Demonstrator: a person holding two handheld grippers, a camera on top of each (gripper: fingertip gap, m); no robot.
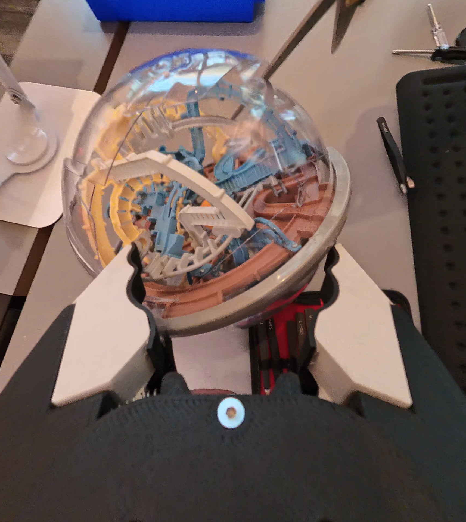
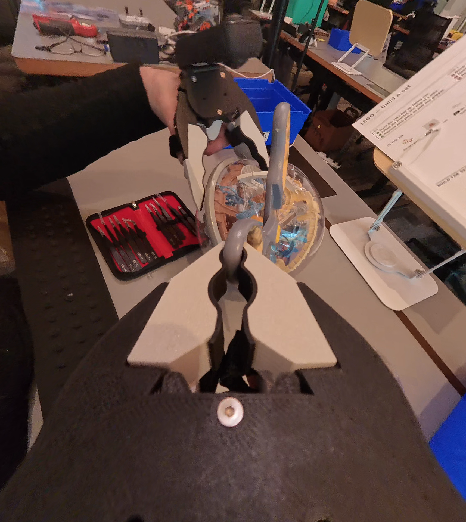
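Clear maze ball, gripped; scissors upright

The right gripper is clamped on one grey loop of the scissors, whose other loop stands up in front of the maze ball. The left gripper, held by a hand, spans the ball from behind. A red tweezer case lies open left of the ball, a stand to its right.
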